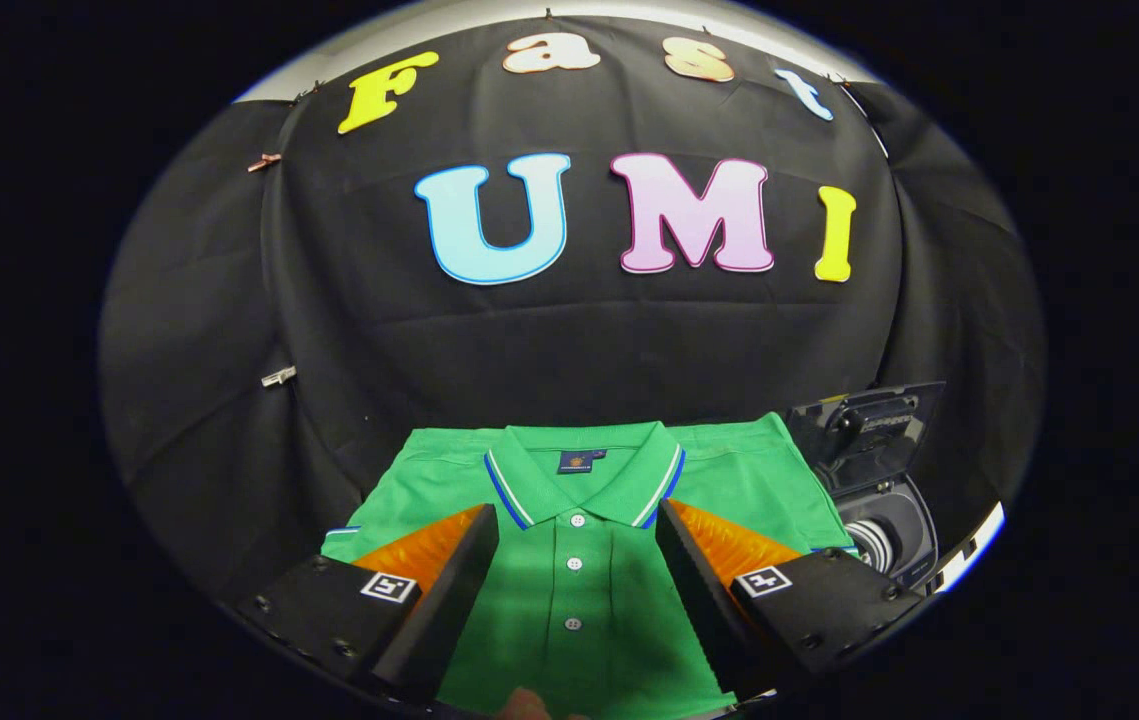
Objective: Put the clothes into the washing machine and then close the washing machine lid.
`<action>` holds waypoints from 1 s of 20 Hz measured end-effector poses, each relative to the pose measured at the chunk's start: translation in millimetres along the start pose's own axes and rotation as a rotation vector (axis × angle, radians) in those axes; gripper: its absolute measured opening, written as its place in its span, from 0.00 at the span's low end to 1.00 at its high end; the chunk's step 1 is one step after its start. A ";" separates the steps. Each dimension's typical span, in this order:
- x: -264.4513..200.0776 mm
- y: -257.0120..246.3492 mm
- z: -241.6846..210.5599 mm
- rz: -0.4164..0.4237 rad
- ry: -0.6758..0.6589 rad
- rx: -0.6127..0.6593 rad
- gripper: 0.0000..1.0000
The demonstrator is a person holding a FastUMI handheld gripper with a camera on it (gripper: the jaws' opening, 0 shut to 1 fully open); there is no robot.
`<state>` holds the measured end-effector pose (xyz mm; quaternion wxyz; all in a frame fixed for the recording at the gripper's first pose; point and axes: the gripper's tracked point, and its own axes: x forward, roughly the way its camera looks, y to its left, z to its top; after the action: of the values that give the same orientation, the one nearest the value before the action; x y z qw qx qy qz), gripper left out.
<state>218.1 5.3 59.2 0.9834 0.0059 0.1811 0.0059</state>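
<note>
Gripper view: green polo shirt (579,560) laid flat, collar far; gripper (577,525) spread wide above its placket; washing machine (879,500) at right, lid apparently raised.

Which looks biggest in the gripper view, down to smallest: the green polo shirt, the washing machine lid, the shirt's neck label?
1. Green polo shirt, spread flat under the open gripper.
2. Washing machine lid, raised open beside the shirt.
3. Neck label, inside the collar.

The shirt lies nearer the camera, so its lead is partly exaggerated.
</note>
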 end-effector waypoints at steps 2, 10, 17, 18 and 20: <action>11.8 -2.7 -6.7 -0.013 0.069 -0.019 0.99; 29.2 0.7 -40.9 -0.018 0.332 -0.063 1.00; 36.7 -6.5 -54.1 -0.074 0.479 -0.025 0.99; 37.6 -6.7 -54.7 -0.083 0.493 -0.010 0.99; 38.0 -8.7 -55.8 -0.089 0.530 -0.015 0.99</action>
<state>233.8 -2.3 -6.7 0.9009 -0.0111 0.4325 -0.0348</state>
